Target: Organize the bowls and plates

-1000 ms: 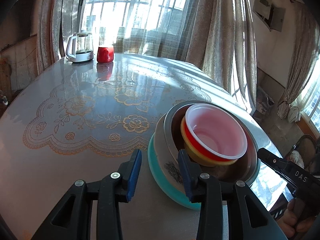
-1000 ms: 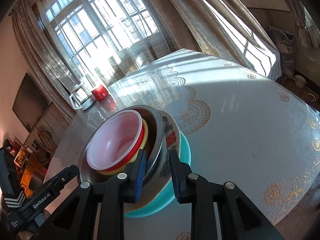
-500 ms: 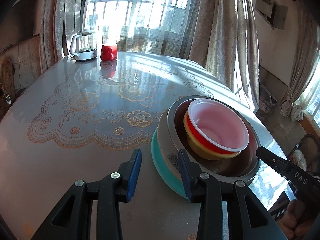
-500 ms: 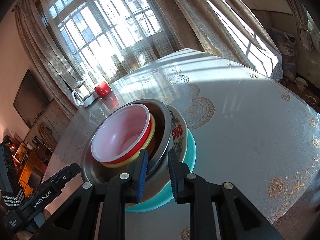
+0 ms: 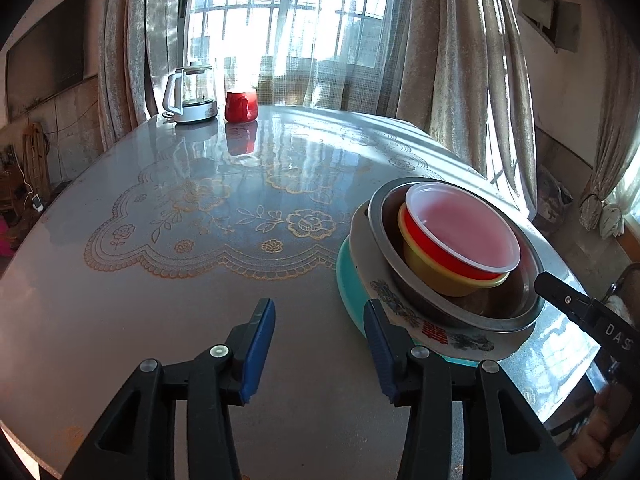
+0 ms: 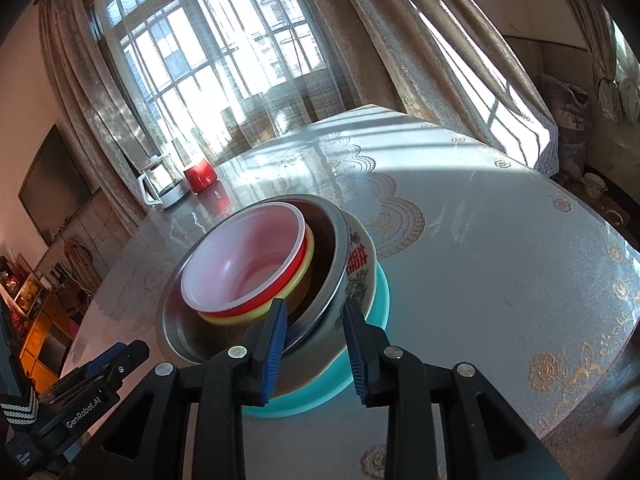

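A nested stack stands near the table's right edge: a teal plate (image 5: 348, 280), a flowered enamel bowl (image 5: 400, 308), a steel bowl (image 5: 520, 304), a yellow bowl (image 5: 432, 276), a red bowl (image 5: 424, 236) and, on top, a translucent white bowl (image 5: 464, 228). My left gripper (image 5: 318, 312) hovers just left of the stack, its jaws opening over bare table, with the right finger beside the plate's edge. My right gripper (image 6: 315, 312) straddles the near rims of the steel bowl (image 6: 332, 240) and the enamel bowl (image 6: 360, 268). Its jaws are opening and the pads stand off the rims.
A glass kettle (image 5: 192, 96) and a red mug (image 5: 240, 106) stand at the far side of the round table (image 5: 160, 280), which has a glossy lace-pattern cover. The table's edge runs close behind the stack. Curtains and a window lie beyond. A hand shows at the lower right.
Both grippers' jaws have widened. The right one, earlier shut on the bowl rims, has let go. The left gripper has drawn back a little from the stack.
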`<state>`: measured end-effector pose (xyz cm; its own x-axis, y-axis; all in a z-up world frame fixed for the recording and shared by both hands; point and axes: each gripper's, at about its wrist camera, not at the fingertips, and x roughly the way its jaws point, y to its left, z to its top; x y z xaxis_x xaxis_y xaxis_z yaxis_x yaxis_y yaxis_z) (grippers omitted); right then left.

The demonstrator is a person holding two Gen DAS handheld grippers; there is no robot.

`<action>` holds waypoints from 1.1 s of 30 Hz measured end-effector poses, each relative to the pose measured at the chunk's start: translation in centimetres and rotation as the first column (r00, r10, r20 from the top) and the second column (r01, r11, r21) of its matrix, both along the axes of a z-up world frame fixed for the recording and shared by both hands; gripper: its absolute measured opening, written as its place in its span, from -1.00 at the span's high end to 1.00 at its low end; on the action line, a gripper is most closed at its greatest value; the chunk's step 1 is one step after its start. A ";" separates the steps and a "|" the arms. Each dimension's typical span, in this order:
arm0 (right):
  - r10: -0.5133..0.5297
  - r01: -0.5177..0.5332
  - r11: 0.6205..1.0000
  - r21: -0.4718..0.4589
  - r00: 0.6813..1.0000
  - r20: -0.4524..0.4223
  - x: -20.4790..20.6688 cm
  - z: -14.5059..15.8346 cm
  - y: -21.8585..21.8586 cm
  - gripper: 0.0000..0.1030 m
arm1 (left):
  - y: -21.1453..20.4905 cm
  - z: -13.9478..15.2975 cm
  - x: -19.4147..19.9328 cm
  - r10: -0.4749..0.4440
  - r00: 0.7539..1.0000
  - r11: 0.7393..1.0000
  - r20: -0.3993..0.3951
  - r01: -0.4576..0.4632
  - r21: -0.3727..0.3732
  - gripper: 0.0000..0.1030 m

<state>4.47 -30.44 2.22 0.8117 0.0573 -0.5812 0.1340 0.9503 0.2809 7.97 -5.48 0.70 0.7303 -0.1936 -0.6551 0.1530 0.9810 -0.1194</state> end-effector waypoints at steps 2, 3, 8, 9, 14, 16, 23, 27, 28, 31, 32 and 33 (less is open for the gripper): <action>-0.020 0.021 0.998 -0.056 1.000 0.012 -0.3 0.2 0.6 0.31 | 0.3 -0.1 -0.4 0.013 1.000 1.000 0.005 -0.013 0.002 -0.10; -0.032 0.034 0.995 -0.089 0.999 0.023 -0.6 0.3 0.9 0.29 | 0.4 -0.1 -0.6 0.021 1.000 1.000 0.009 -0.021 0.005 -0.16; -0.046 0.057 0.980 -0.193 0.997 0.061 -1.8 0.3 2.9 0.20 | 0.6 -0.1 -1.6 0.049 0.998 0.998 0.041 -0.050 0.029 -0.35; -0.050 0.063 0.976 -0.206 0.996 0.070 -2.1 0.3 3.3 0.20 | 0.6 0.0 -1.8 0.054 0.997 0.998 0.047 -0.055 0.029 -0.39; -0.053 0.071 0.974 -0.215 0.995 0.086 -3.0 0.2 4.2 0.18 | 0.5 0.4 -2.5 0.063 0.996 0.997 0.070 -0.066 0.039 -0.45; -0.051 0.068 0.975 -0.212 0.995 0.085 -3.0 0.2 4.5 0.18 | 0.4 0.5 -2.9 0.059 0.995 0.997 0.080 -0.063 0.045 -0.45; -0.035 0.055 0.973 -0.223 0.995 0.093 -3.4 0.4 5.4 0.10 | -0.1 0.7 -3.8 0.044 0.995 0.997 0.091 -0.049 0.058 -0.50; -0.036 0.057 0.974 -0.220 0.995 0.098 -3.7 0.6 5.3 0.05 | -0.1 0.9 -4.0 0.046 0.994 0.997 0.098 -0.052 0.062 -0.51; -0.036 0.057 0.974 -0.219 0.995 0.098 -3.7 0.6 5.3 0.05 | 0.0 0.9 -4.0 0.048 0.994 0.997 0.099 -0.054 0.062 -0.51; -0.038 0.059 0.975 -0.216 0.994 0.100 -3.7 0.7 5.3 0.05 | -0.1 1.0 -4.2 0.054 0.993 0.996 0.105 -0.061 0.066 -0.50; -0.037 0.058 0.975 -0.216 0.994 0.100 -3.7 0.8 5.3 0.04 | -0.1 1.0 -4.2 0.054 0.993 0.996 0.106 -0.062 0.069 -0.51; -0.035 0.056 0.975 -0.216 0.994 0.100 -3.6 0.7 5.4 0.04 | -0.1 1.0 -4.2 0.054 0.993 0.996 0.106 -0.061 0.071 -0.51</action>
<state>0.83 -25.07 2.95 0.8626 -0.1007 -0.4958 0.1614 0.9836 0.0809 3.79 -5.62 1.72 0.8035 -0.1031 -0.5863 0.1038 0.9941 -0.0326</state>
